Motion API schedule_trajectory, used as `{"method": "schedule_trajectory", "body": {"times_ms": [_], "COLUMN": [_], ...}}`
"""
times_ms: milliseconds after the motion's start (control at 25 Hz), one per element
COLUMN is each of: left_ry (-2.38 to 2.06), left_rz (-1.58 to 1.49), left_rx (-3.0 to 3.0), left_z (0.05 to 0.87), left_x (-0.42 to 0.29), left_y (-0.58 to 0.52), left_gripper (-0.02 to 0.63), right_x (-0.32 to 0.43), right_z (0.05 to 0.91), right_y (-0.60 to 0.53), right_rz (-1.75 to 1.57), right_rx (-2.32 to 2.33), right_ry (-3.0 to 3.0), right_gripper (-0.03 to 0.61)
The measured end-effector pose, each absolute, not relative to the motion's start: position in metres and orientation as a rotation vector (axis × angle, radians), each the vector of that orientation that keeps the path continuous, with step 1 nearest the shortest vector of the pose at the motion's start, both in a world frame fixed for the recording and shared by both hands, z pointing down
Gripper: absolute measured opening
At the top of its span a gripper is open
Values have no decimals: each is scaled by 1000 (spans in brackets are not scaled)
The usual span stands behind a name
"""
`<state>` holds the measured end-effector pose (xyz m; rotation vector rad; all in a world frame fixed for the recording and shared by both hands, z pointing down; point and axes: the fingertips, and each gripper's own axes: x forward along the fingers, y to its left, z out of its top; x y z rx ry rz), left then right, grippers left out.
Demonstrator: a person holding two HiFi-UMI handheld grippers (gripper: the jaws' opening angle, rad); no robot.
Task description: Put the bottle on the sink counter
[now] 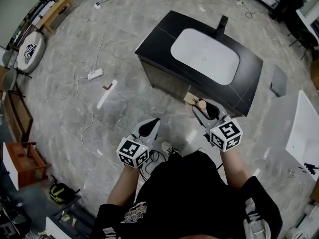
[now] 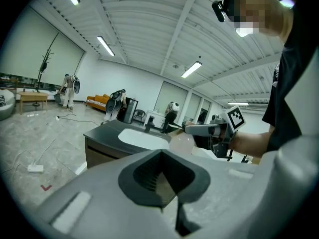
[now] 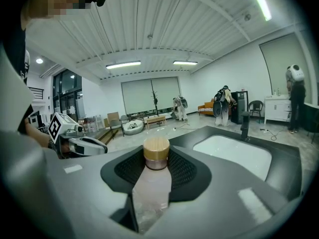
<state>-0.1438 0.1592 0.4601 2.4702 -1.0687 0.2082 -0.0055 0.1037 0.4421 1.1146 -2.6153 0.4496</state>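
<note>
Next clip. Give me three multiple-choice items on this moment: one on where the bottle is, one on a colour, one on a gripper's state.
1. Where is the bottle?
A. held in the left gripper
B. held in the right gripper
C. standing on the counter

2. What colour is the bottle's cap?
A. tan
B. blue
C. black

3. How do the left gripper's jaws stand?
A. wide apart
B. shut on the bottle
C. shut with nothing between them

Answers:
1 B: the right gripper view shows the bottle clamped between its jaws, short of the counter.
2 A: the cap looks tan, like light wood, in the right gripper view.
3 C: the left gripper view shows the pads together and nothing held.
</note>
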Motion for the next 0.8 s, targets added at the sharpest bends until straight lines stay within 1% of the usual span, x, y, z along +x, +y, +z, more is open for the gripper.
{"method": "schedule_trajectory", "body": {"times_ms": [280,560,800], "left_ry": [-1086,-1086,-1107], "left_rz": [203,199,197], "left_rx": [2467,2470,2467], "left_z": [459,459,456], "left_x": [-157,-147,-139], "left_y": [165,161,138], "left_gripper": [0,0,0], "right_x": [-23,-16,-9], "right_z": [441,439,433], "right_y": [108,100,71], "right_rz": [443,428,413], "right_rx": [1088,1075,1062], "right_ry": [-2630,-2634,-2653], "right_gripper": [167,167,167]}}
